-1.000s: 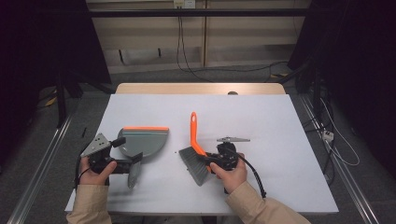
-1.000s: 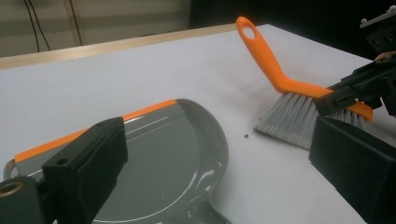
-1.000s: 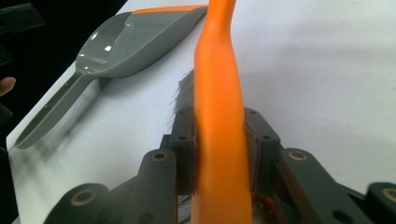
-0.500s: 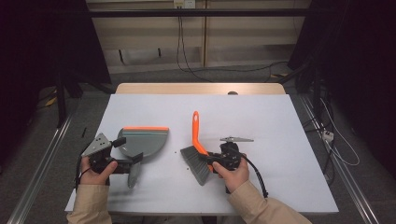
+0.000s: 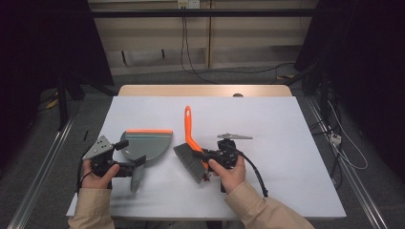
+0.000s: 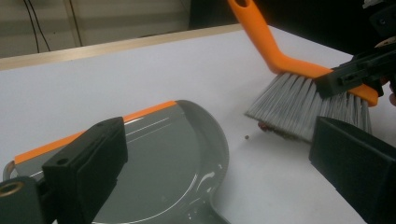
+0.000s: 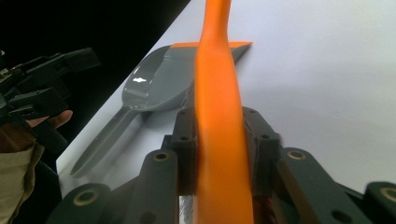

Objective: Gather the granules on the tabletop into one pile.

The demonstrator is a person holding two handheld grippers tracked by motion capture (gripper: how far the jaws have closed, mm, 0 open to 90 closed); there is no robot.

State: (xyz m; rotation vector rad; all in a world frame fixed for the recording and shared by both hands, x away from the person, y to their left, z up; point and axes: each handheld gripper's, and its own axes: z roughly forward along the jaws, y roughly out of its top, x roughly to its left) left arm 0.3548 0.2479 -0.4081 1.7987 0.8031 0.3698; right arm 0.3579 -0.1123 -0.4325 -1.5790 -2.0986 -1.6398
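While your right gripper [image 5: 206, 160] jaws clamp the brush [image 5: 191, 153] for sweeping, left gripper [image 5: 135, 168] jaws gape at lower left, flanking the dustpan [image 5: 145, 144] handle.

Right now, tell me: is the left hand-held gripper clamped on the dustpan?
No: the left hand-held gripper stands open, its jaws wide apart over the dustpan without pressing on it.
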